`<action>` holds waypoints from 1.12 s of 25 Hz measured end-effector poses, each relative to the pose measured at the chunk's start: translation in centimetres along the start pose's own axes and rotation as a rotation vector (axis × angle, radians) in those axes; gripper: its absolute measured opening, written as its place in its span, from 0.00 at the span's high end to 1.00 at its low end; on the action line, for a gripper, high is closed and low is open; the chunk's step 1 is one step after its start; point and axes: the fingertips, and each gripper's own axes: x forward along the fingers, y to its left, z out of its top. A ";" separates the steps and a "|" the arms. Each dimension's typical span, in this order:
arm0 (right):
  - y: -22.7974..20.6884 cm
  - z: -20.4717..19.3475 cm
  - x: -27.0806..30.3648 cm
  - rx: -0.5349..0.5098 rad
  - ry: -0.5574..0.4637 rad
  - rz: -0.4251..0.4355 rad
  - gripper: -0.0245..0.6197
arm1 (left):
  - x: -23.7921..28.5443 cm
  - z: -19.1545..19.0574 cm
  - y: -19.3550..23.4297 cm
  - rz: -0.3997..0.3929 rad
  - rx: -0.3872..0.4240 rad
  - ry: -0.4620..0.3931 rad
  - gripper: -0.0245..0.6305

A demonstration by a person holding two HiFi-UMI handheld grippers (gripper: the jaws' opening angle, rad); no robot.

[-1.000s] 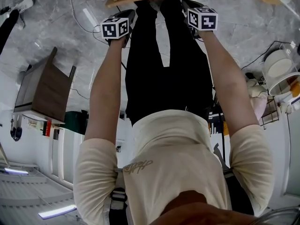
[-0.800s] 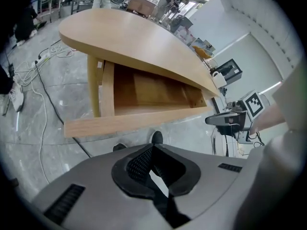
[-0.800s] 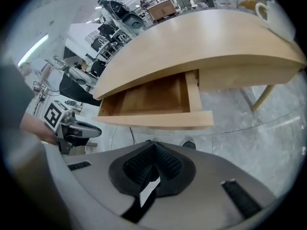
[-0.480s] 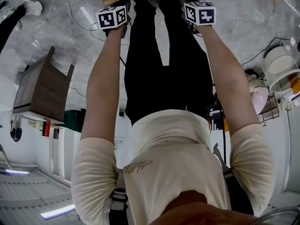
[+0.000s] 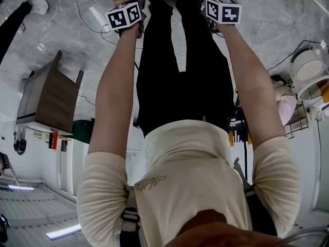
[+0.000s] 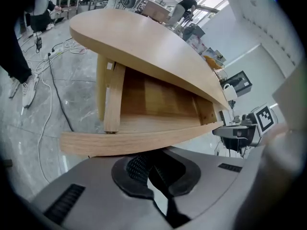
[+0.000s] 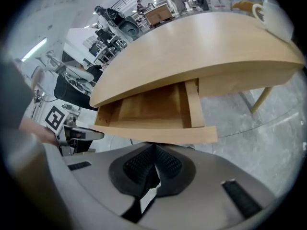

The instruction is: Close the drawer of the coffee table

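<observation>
Drawer [image 6: 144,140] is open, its tray sticking out from under the coffee table [image 6: 144,47] top, empty inside as far as shows. Left gripper [image 6: 152,166] has jaws pressed together with nothing between; the drawer front sits at its 12 o'clock, touching or just short, can't tell which. The front panel's long axis runs 9 to 3 o'clock across both claws, so the push goes straight ahead toward 12. Right gripper [image 7: 152,161] is also pinched flat and empty, with the same front panel at its 12 o'clock, right by the tip. The grippers sit near opposite ends of the panel, about equally close, so an even push from both looks needed to keep the tray from skewing. Around: floor cable [image 6: 50,80] and a shoe [image 6: 26,87] at 9 o'clock in the left gripper view, table leg [image 7: 264,98] at 3 o'clock in the right gripper view. Nothing visible blocks the tray's path.
</observation>
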 end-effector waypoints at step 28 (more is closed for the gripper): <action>0.0 0.5 -0.3 -0.110 0.069 -0.055 0.97 | -0.4 0.4 -0.4 0.017 -0.076 0.077 0.96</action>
